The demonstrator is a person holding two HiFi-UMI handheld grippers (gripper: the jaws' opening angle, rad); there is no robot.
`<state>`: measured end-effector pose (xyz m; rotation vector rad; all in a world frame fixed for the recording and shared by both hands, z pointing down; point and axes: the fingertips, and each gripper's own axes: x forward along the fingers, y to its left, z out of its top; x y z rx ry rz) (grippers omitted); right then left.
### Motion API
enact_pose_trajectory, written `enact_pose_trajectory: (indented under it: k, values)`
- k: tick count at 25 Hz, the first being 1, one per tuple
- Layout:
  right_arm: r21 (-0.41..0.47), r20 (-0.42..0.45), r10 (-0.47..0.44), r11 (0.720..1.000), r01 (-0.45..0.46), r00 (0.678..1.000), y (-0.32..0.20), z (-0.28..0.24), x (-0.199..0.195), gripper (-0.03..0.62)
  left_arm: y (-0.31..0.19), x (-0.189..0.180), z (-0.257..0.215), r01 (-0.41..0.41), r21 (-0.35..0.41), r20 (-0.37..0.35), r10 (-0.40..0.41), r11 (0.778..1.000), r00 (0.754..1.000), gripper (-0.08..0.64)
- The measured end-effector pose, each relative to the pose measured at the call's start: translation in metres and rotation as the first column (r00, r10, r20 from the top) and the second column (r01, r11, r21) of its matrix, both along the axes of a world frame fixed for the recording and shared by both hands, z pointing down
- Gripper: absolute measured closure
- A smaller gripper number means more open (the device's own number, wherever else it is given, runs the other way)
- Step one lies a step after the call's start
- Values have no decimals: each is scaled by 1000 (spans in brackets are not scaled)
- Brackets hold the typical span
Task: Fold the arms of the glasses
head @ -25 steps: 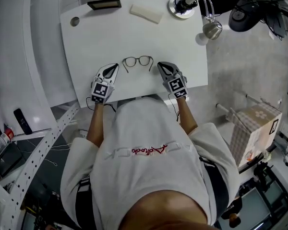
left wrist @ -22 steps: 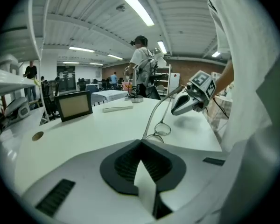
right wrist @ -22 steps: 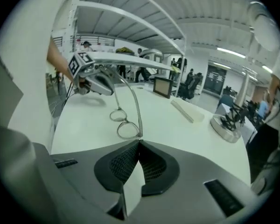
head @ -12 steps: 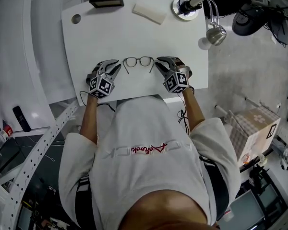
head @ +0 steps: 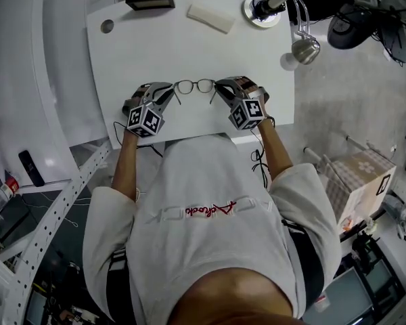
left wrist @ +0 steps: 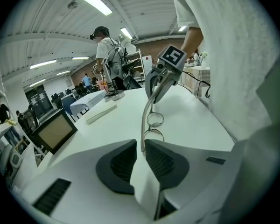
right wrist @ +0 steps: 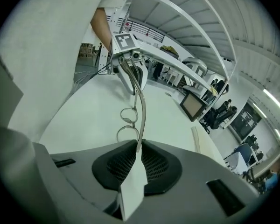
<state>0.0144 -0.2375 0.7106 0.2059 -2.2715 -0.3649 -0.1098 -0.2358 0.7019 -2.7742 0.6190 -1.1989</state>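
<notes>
Clamping the tip of the right-side arm point(right wrist: 141, 118) in the right tongs point(right wrist: 137, 146), with pads pressed fully together on it. Pinching the tip of the left-side arm point(left wrist: 146, 120) in the left tongs point(left wrist: 141, 147), narrowed about it with a sliver of gap beside it, so probably gripping lightly. Holding the glasses point(head: 195, 86) between the two, lenses farthest from the body, near the front edge of the white surface point(head: 189, 46); cannot tell whether resting or just lifted. To fold well: swing one arm inward at a time, turning about its hinge rather than pulling; keep the other tongs steady as anchor; avoid twisting such thin metal.
</notes>
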Motion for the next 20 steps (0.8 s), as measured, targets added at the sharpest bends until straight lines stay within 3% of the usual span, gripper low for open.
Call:
enact_pose_trajectory:
  k: [2,9,20]
  values:
    - [0,1,-17,1000,17,1000,3,0,-2,532,0,2,-1,-6,6,-1,6,1000,1000,503]
    - [-30,10,-15,999,16,1000,5,0,-1,535,1,8,2,-43,-2,5,43,999,999,503]
    - [-59,18,-3,998,5,1000,4,-1,-1,535,-5,37,16,-180,-35,62,182,983,981,503]
